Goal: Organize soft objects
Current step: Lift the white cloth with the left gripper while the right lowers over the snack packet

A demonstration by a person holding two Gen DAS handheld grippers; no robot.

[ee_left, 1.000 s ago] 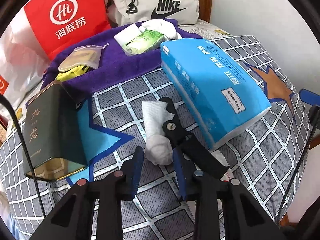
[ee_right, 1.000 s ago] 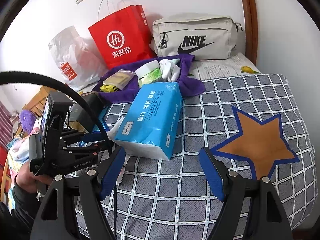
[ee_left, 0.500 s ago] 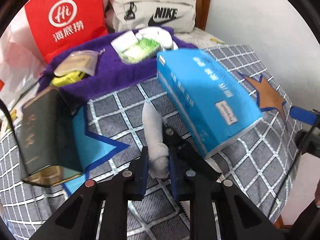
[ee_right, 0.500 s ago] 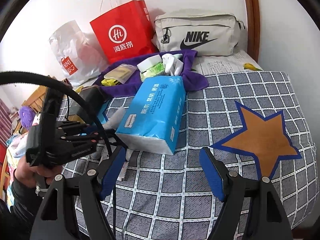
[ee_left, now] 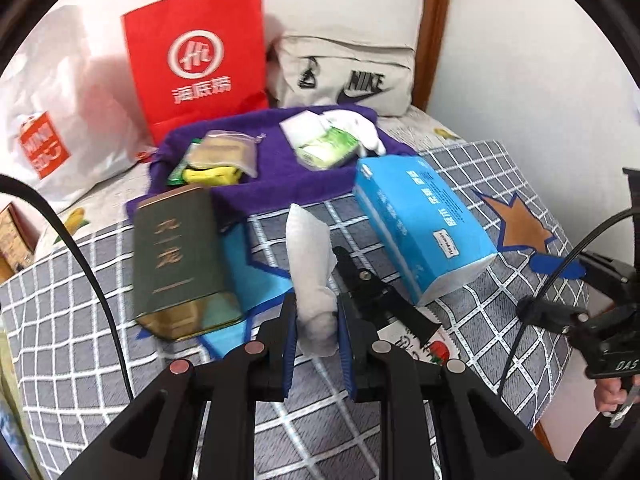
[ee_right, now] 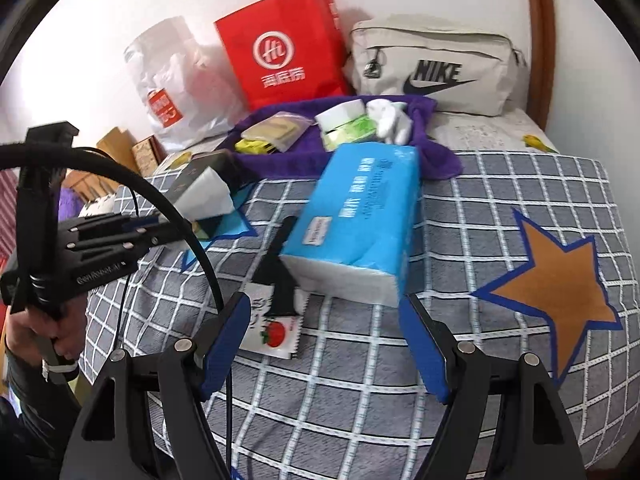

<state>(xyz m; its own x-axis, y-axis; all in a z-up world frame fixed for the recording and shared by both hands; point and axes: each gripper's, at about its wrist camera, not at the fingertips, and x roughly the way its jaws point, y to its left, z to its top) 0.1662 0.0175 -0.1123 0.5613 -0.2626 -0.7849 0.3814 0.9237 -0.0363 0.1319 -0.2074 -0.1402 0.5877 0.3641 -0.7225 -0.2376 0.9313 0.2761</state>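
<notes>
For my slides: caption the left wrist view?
Left claw shut on white cloth, above checked bedspread beside blue tissue pack.

Tissue pack [ee_right: 360, 216] before right claw [ee_right: 324, 344]

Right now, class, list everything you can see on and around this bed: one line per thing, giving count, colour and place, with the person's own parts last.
White cloth roll: one, white, pinched in the left gripper.
Tissue pack: one, blue, mid-bed on the quilt.
Purple towel: one, purple, behind the pack, holding small packets.
White gloves: a small heap, white, on the towel.
Green tin: one, dark green, left of the cloth roll.
Black pliers: one, black, beside the pack.
Strawberry sachet: one, white and red, under the pliers.
Red bag: one, at the wall.
Nike pouch: one, beige, at the wall.
Left gripper: shut on the cloth.
Right gripper: open, empty.
</notes>
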